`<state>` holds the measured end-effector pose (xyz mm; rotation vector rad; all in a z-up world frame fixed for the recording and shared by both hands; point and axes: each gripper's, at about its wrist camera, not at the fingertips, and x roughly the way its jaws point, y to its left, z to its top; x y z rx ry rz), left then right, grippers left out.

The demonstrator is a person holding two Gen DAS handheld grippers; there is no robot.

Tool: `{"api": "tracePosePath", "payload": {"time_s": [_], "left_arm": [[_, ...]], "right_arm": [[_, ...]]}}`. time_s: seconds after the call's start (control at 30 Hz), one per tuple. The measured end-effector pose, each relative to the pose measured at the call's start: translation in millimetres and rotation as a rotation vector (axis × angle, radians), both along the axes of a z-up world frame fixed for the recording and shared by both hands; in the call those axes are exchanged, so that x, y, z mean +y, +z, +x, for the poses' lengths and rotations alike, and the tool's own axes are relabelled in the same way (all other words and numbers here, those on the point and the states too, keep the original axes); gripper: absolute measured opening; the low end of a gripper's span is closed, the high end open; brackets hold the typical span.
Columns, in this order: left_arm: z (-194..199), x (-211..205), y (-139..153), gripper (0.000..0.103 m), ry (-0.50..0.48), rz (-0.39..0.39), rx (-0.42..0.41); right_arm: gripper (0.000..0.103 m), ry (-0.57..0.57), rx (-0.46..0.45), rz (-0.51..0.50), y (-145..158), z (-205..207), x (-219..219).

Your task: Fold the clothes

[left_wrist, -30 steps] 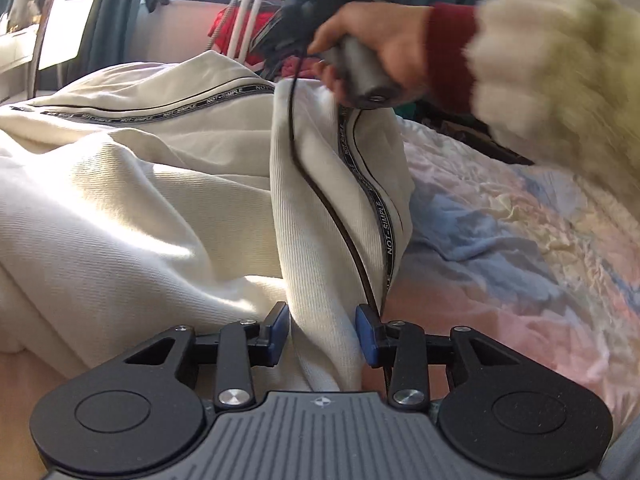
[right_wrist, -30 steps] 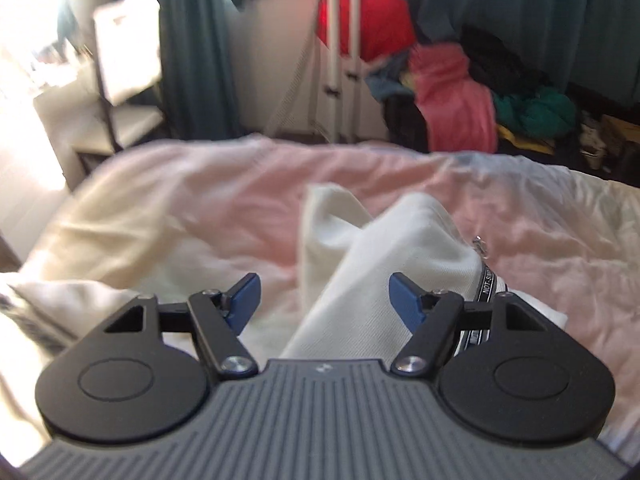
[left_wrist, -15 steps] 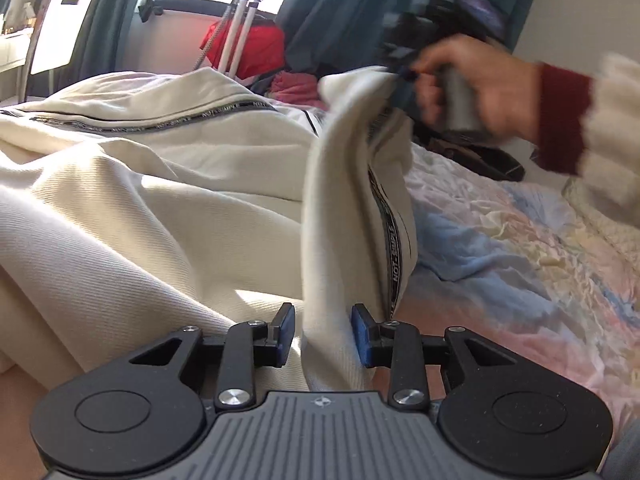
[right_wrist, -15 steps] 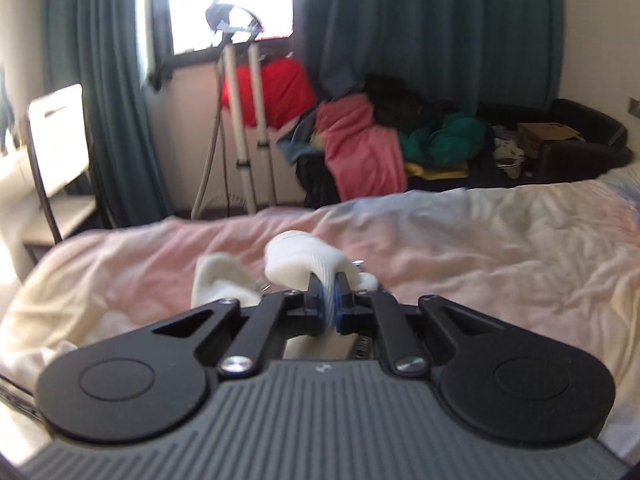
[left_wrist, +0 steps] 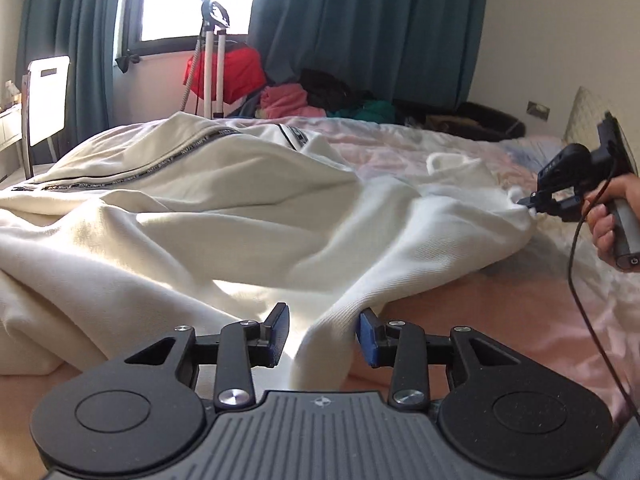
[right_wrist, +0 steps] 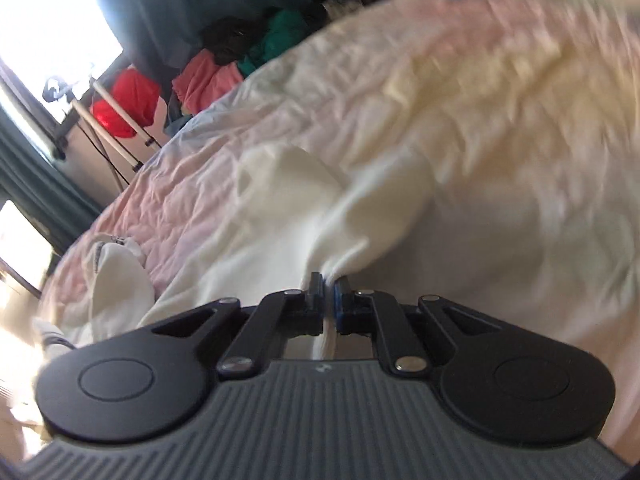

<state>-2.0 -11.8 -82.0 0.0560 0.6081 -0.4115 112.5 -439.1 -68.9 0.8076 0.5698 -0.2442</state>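
- Cream ribbed-knit jacket w/ black lettered trim point(left_wrist: 224, 216) lies spread over pink quilted bed point(left_wrist: 500, 312).
- Left tool point(left_wrist: 323, 334): spread, fabric fold between the pads.
- Right tool point(right_wrist: 329, 293): pinching jacket's far edge, bare quilt just beyond.

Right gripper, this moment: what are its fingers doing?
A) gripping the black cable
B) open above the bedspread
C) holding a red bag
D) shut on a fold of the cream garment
D: the right gripper has its jaws nearly together with a pinch of the cream garment bunched between them.
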Motion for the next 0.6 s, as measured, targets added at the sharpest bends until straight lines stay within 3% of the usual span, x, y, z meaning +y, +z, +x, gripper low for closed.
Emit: {"api": "tracePosePath", "payload": {"time_s": [0.23, 0.27, 0.3, 0.37, 0.5, 0.6], "left_arm": [[-12, -15, 7, 0.045, -0.003, 0.066, -0.025], [-13, -16, 7, 0.046, 0.002, 0.063, -0.021], [-11, -16, 6, 0.047, 0.006, 0.058, -0.012], [-9, -16, 4, 0.048, 0.014, 0.052, 0.007], [-2, -16, -2, 0.048, 0.029, 0.059, 0.041], [3, -16, -7, 0.050, 0.028, 0.061, 0.059]], "right_arm": [[0.012, -0.038, 0.001, 0.391, -69, -44, -62], [0.018, -0.051, 0.004, 0.425, -75, -42, -63], [0.031, -0.062, 0.013, 0.453, -81, -38, -64], [0.043, -0.077, 0.008, 0.498, -92, -30, -67], [0.044, -0.090, -0.045, 0.531, -101, -14, -72], [0.044, -0.097, -0.080, 0.456, -97, -4, -73]]}}
